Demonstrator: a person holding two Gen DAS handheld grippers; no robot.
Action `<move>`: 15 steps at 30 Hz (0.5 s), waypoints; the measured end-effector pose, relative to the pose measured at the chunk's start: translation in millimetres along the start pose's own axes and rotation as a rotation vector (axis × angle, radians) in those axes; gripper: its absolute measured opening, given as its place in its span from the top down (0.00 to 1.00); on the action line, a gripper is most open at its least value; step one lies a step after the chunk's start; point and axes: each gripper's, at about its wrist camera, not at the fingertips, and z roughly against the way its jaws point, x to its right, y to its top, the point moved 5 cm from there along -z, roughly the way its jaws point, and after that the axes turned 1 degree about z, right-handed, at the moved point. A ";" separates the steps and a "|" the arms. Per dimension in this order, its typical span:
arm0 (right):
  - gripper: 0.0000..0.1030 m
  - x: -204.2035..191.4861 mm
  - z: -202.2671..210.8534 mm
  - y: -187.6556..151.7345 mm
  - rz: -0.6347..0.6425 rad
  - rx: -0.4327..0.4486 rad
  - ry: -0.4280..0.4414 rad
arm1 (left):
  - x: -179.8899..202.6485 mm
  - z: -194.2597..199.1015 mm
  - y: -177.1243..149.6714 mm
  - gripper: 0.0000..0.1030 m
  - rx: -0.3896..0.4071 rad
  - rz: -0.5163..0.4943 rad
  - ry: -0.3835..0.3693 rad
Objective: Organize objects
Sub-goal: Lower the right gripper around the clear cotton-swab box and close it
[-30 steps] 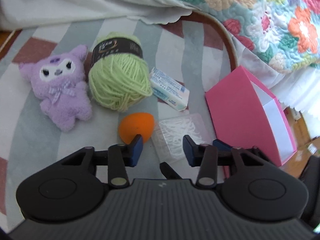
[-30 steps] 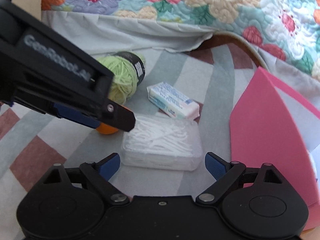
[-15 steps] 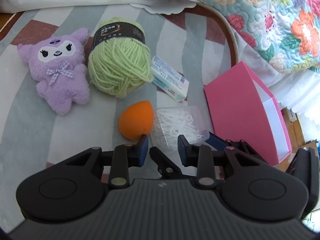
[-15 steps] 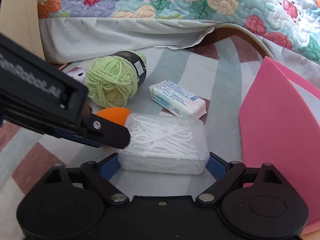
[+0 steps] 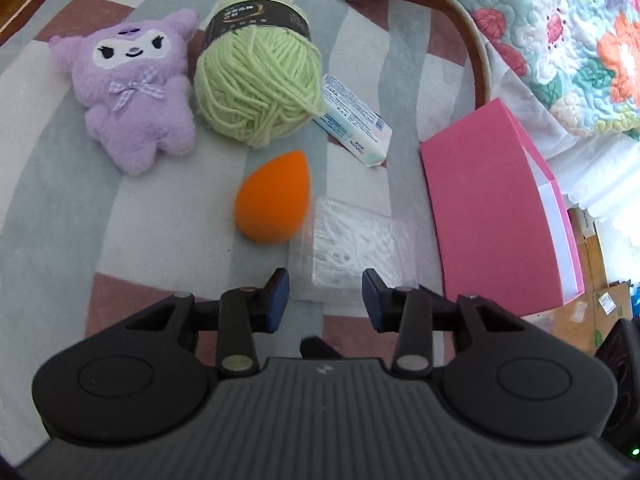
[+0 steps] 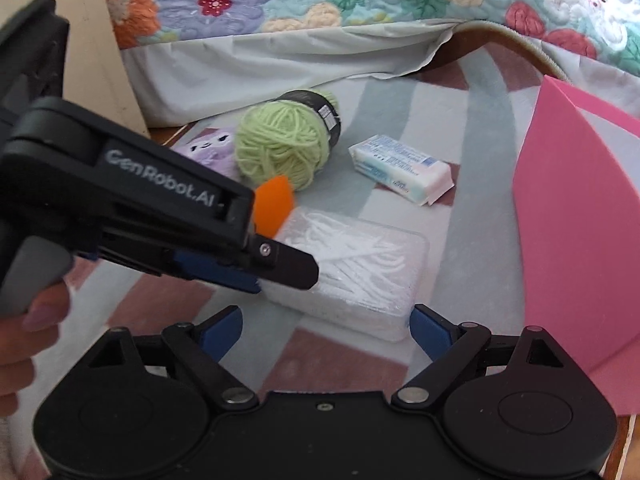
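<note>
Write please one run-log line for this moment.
left gripper: open, over floss-pick box | right gripper: open, jaws flank box, not clamped | pink bin: right of the box | makeup sponge: on rug

Left gripper jaws spread wider than half-second ago — right gripper jaws again apart from floss-pick box.

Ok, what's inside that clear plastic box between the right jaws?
The clear box is packed with thin white sticks, apparently floss picks or swabs. The left gripper covers its near-left corner, so the contents there are hidden.
</note>
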 end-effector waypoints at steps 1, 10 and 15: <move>0.09 -0.4 1.6 -1.0 0.001 -0.005 0.012 | -0.4 2.2 0.0 0.67 0.002 0.000 0.002; 0.09 8.3 14.3 -5.7 -0.036 -0.015 0.068 | 7.2 8.0 -20.9 0.72 -0.097 -0.018 -0.003; 0.12 15.6 19.3 -8.7 -0.056 -0.015 0.088 | 11.8 11.1 -18.1 0.68 -0.087 -0.069 0.046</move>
